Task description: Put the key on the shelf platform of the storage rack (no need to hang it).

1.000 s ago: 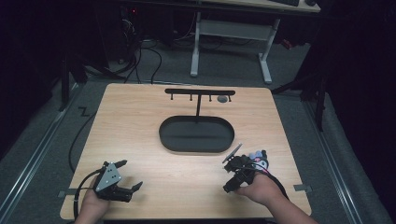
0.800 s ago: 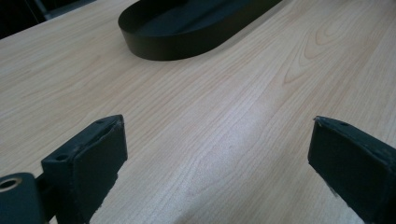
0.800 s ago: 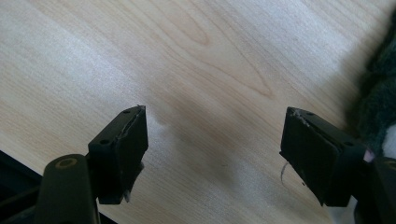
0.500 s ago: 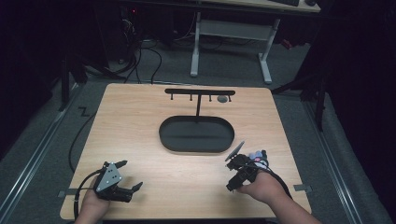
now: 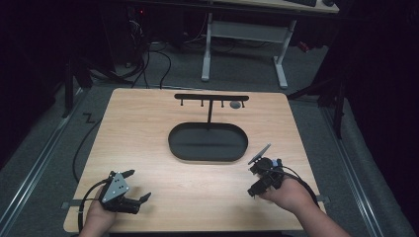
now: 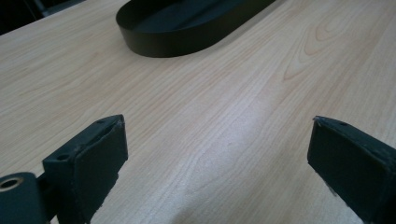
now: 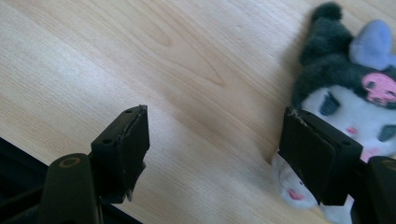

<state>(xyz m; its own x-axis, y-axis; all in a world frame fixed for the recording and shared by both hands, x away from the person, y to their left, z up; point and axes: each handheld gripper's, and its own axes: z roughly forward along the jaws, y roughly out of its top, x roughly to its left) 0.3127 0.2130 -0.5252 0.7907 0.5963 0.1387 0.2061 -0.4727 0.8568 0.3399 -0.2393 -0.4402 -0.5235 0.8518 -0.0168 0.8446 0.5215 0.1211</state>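
Observation:
A small plush toy (image 7: pixel 345 93), white-faced with a black hood, a pink skull mark and a blue ear, lies on the wooden table (image 5: pixel 148 128) beside my right gripper (image 5: pixel 254 180). In the right gripper view, the right gripper (image 7: pixel 215 112) is open. Its jaws have just been closing a little, with only bare wood between them. Its right-hand pad stands in front of the plush toy's lower face. My left gripper (image 5: pixel 141 184) rests near the front left edge. In its own view the left gripper (image 6: pixel 218 120) is wide open over bare wood.
A black oval tray (image 5: pixel 207 157) sits mid-table, also ahead of the left gripper as the tray (image 6: pixel 187 37). Behind it stands a black rack (image 5: pixel 210 96) with hooks and a small grey disc (image 5: pixel 235 104). A desk frame and cables lie beyond the far edge.
My right gripper has lifted slightly and shifted to the right, near the plush toy. The left gripper has stayed where it was.

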